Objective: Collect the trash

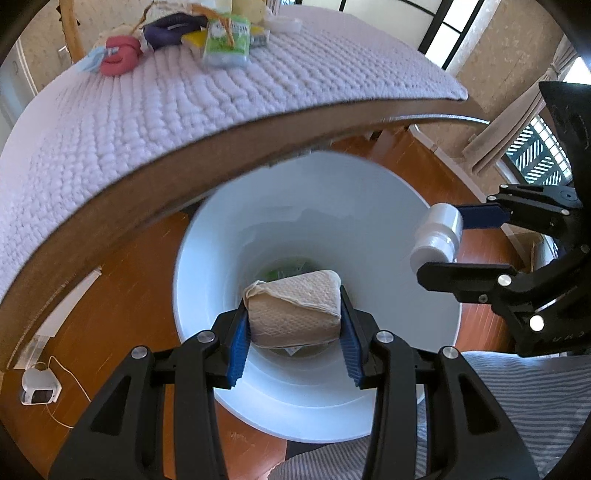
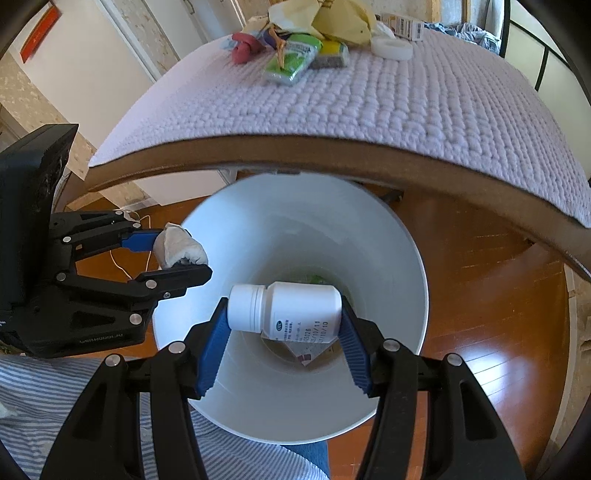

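Note:
My left gripper (image 1: 293,325) is shut on a crumpled beige paper towel wad (image 1: 295,306) and holds it over the mouth of a white trash bin (image 1: 417,306). My right gripper (image 2: 282,325) is shut on a white pill bottle (image 2: 288,308), held sideways over the same bin (image 2: 402,295). The right gripper with the bottle (image 1: 437,236) shows at the right in the left wrist view. The left gripper with the wad (image 2: 179,247) shows at the left in the right wrist view. Some trash lies at the bin's bottom (image 2: 304,354).
A table with a white knitted cloth (image 1: 155,118) overhangs the bin's far side. At its far end lie a green packet (image 2: 291,61), a red item (image 2: 243,48), yellow paper (image 2: 343,18), a tape roll (image 2: 391,46) and a small box (image 2: 404,24). Wooden floor (image 2: 491,332) surrounds the bin.

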Tool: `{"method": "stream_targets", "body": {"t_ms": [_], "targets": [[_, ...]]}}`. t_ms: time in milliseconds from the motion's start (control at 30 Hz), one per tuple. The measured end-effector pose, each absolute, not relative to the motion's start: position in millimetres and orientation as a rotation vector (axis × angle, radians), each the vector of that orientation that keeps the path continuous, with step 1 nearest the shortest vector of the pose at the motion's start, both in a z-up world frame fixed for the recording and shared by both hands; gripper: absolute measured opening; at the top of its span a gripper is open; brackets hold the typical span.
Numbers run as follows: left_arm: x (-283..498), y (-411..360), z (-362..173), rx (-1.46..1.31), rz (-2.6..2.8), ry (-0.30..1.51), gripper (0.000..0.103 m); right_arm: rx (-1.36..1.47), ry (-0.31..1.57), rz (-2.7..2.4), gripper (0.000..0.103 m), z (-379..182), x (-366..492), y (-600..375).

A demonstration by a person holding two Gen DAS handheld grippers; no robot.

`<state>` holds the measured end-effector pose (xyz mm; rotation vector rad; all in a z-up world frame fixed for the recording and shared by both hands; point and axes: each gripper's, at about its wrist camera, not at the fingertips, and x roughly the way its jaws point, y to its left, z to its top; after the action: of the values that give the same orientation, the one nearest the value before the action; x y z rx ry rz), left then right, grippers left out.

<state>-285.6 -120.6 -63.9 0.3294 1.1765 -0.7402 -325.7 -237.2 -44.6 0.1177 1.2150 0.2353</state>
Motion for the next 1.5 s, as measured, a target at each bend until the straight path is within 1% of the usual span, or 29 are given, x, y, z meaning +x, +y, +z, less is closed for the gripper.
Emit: {"method": "stream_targets", "body": {"t_ms": [367, 767, 800, 833, 867, 900, 1133, 1233, 1267, 1300, 1333, 1367, 1400, 1467, 1500], "targets": [[-285, -128, -88, 0.368, -0.722, 1.227, 0.044, 0.119, 1.251, 0.225, 0.055, -62, -321, -240], [-284, -135, -100, 0.394, -0.709, 1.247, 0.045, 0.134, 1.272, 0.216, 0.056, -66, -316, -239], [-285, -134, -100, 0.396, -0.711, 1.254, 0.051, 0.139, 1.274, 0.213, 0.056, -67, -317, -240], [-284, -135, -101, 0.399, -0.705, 1.257, 0.066, 0.146, 1.277, 0.208, 0.060, -69, -317, -242], [-284, -134, -99, 0.401, -0.696, 1.252, 0.071, 0.160, 1.279, 0.202, 0.069, -69, -317, -244], [-284, -132, -97, 0.399, -0.695, 1.241, 0.072, 0.170, 1.276, 0.199, 0.072, -69, -317, -245], [-283, -127, -87, 0.404, -0.714, 1.234, 0.072, 0.191, 1.261, 0.177, 0.073, -59, -318, -249], [-286, -124, -52, 0.397, -0.762, 1.152, 0.072, 0.216, 1.203, 0.188, 0.073, -30, -319, -252], [-286, -122, -42, 0.381, -0.775, 1.126, 0.073, 0.219, 1.157, 0.192, 0.076, -13, -317, -256], [-282, -117, -25, 0.354, -0.787, 1.081, 0.079, 0.217, 1.118, 0.189, 0.082, 0, -315, -259], [-277, -113, -10, 0.333, -0.781, 1.038, 0.089, 0.209, 1.075, 0.177, 0.085, 12, -312, -262], [-270, -107, 6, 0.313, -0.754, 0.977, 0.094, 0.197, 1.022, 0.151, 0.089, 27, -307, -268], [-260, -100, 22, 0.292, -0.704, 0.911, 0.101, 0.193, 0.980, 0.127, 0.094, 37, -301, -275], [-237, -85, 42, 0.247, -0.606, 0.829, 0.102, 0.192, 0.898, 0.061, 0.098, 52, -283, -297], [-220, -77, 48, 0.221, -0.547, 0.804, 0.102, 0.191, 0.877, 0.029, 0.098, 55, -274, -306]]}}
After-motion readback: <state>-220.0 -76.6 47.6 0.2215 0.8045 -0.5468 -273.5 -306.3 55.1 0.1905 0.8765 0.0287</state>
